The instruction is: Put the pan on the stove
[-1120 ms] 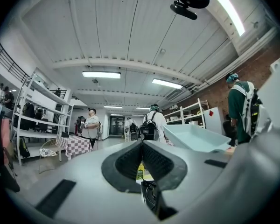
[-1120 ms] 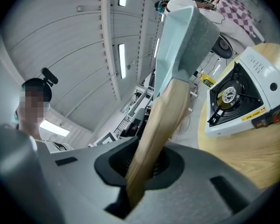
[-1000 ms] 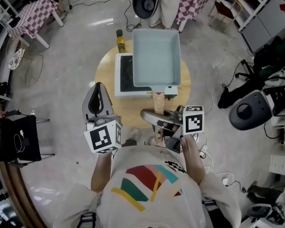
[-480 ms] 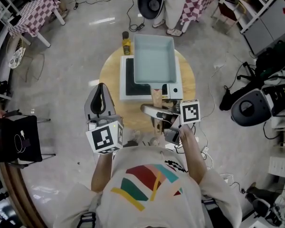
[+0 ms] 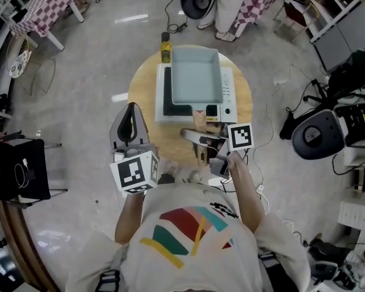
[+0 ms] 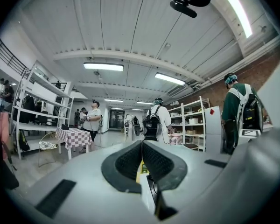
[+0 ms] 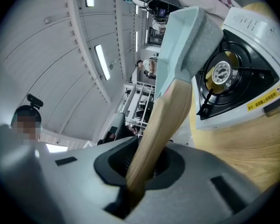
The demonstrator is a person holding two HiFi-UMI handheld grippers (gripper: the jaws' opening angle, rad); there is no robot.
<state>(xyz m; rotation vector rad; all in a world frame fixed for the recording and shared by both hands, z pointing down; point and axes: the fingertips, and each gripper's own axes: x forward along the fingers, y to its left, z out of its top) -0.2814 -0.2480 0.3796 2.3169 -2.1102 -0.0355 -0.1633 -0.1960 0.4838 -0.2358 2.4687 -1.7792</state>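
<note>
wooden table holds stove, grey floor

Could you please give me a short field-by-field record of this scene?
pan: pale blue, square, held over the stove, clear of the burner
right gripper: shut on the pan's wooden handle
left gripper: shut, empty, beside the table
stove: on the round table
bottle: yellow, behind the stove

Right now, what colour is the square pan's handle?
Light tan wood; the handle of the pale blue square pan shows best in the right gripper view.
</note>
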